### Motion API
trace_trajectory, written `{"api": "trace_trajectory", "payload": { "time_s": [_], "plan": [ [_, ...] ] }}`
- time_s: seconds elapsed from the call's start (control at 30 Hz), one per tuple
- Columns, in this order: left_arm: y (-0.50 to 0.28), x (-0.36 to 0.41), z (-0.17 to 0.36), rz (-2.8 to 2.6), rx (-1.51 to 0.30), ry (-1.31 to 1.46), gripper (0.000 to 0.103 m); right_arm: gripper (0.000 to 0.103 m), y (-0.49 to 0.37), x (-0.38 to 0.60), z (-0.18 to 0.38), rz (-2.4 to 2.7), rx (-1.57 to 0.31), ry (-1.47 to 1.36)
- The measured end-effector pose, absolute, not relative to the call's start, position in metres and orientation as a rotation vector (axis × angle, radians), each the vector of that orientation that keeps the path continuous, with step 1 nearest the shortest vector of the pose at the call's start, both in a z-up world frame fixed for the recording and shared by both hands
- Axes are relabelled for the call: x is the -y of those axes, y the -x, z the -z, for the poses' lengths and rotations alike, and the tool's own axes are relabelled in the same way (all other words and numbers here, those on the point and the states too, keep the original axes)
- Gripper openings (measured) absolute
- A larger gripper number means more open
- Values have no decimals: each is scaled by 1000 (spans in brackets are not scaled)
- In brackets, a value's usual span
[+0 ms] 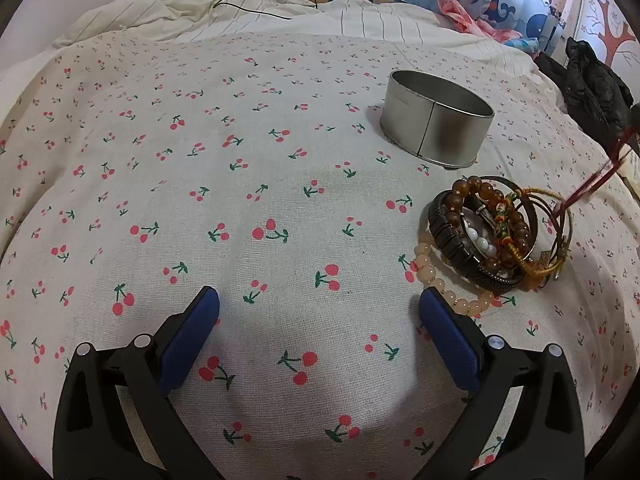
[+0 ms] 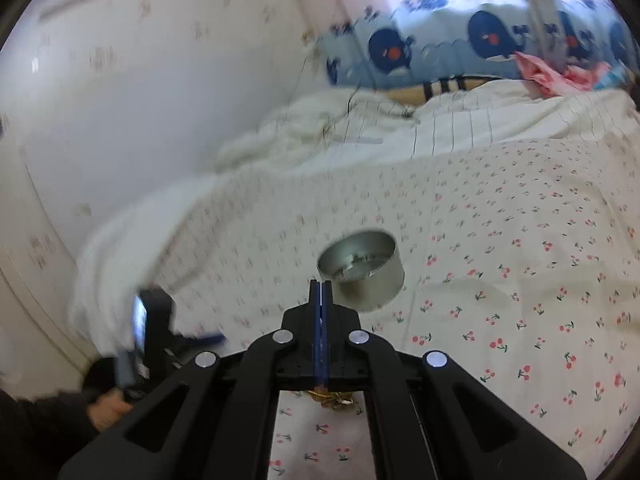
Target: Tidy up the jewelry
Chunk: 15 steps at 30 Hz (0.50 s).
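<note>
Here left gripper point(image 1: 319, 312) fingers gape; right gripper point(image 2: 321, 285) fingers pinch red cord point(image 1: 596, 186).

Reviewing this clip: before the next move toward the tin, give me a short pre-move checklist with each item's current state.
1. Metal tin upright and open on the cherry-print cloth: ok.
2. Right gripper fingers pressed together: ok; a gold-coloured bit shows below them, but whether it is gripped: cannot tell.
3. Red cord runs taut from the bracelet pile up toward the frame edge; whether it pulls free without dragging the other bracelets: cannot tell.
4. Left gripper open and holding nothing, apart from the pile: ok.
5. Pale beaded bracelet lies close to the left gripper's right finger; touching or not: cannot tell.
</note>
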<state>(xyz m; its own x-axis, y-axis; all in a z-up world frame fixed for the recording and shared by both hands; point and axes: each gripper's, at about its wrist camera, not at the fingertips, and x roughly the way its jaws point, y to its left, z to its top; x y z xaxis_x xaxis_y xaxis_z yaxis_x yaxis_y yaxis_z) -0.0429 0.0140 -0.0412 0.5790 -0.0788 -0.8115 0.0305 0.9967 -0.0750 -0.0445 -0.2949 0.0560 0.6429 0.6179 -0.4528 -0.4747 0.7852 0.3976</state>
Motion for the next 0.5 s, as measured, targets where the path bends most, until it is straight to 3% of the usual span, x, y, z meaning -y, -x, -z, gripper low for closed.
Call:
{"api": "trace_trajectory", "payload": {
  "time_s": [0.23, 0.5],
  "plan": [
    [59, -17, 15, 165, -857, 154, 95, 1, 41, 336, -56, -567, -593, -448],
    [53, 55, -7, 422, -812, 12, 96, 1, 37, 342, -45, -531, -644, -490]
  ]
}}
